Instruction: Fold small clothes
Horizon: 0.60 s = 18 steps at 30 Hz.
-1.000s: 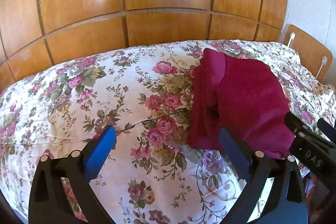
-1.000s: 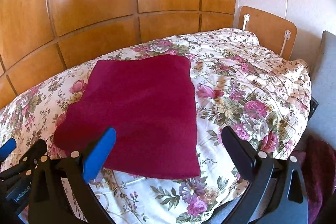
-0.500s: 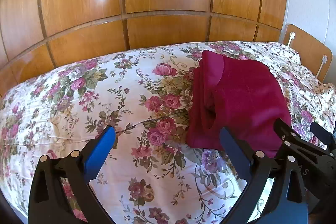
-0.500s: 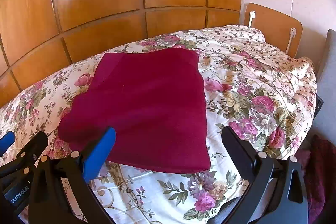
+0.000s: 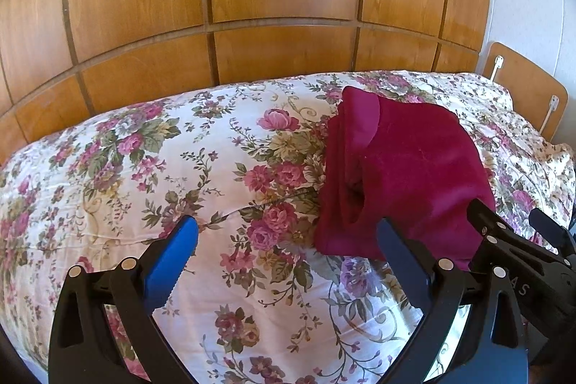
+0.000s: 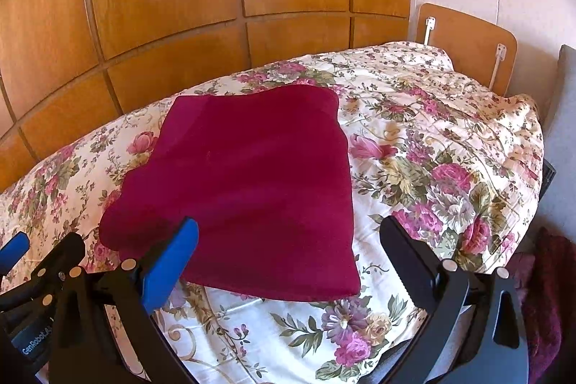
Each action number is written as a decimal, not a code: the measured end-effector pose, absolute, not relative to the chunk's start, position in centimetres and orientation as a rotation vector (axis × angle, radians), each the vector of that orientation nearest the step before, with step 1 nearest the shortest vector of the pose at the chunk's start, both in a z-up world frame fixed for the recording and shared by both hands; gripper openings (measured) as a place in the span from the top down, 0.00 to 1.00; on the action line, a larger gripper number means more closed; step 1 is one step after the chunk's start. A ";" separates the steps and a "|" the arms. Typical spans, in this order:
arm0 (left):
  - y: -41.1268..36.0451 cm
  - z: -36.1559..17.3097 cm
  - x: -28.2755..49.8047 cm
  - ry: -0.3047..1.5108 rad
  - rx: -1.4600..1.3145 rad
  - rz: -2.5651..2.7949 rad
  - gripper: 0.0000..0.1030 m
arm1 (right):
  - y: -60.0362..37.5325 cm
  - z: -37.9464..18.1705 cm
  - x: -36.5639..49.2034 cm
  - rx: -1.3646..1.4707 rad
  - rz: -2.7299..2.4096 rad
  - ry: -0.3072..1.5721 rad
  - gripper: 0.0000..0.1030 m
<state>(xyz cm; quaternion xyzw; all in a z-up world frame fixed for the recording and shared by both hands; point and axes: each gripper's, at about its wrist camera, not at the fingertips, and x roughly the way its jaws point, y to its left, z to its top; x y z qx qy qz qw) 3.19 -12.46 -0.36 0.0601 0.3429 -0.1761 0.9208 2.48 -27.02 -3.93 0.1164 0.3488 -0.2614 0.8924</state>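
While both tongs hang wide and empty, left gripper (image 5: 286, 261) and right gripper (image 6: 288, 261) have drawn slightly back from the crimson garment (image 6: 244, 197). Item: garment, folded flat, released on floral bedspread (image 6: 432, 146) before wooden panelling (image 6: 180, 6). Judgement: fold probably finished; next piece awaited.

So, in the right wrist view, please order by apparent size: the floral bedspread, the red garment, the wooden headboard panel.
1. Floral bedspread, the largest; it runs out of the frame.
2. Red garment, lying folded on it.
3. Wooden headboard panel, the smallest, but it stands farthest from the camera and is partly hidden, so its true size is unsure.
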 end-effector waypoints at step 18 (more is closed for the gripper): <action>-12.3 0.7 2.7 0.682 0.127 -0.373 0.04 | -27.0 -3.7 2.6 0.247 -0.526 0.714 0.02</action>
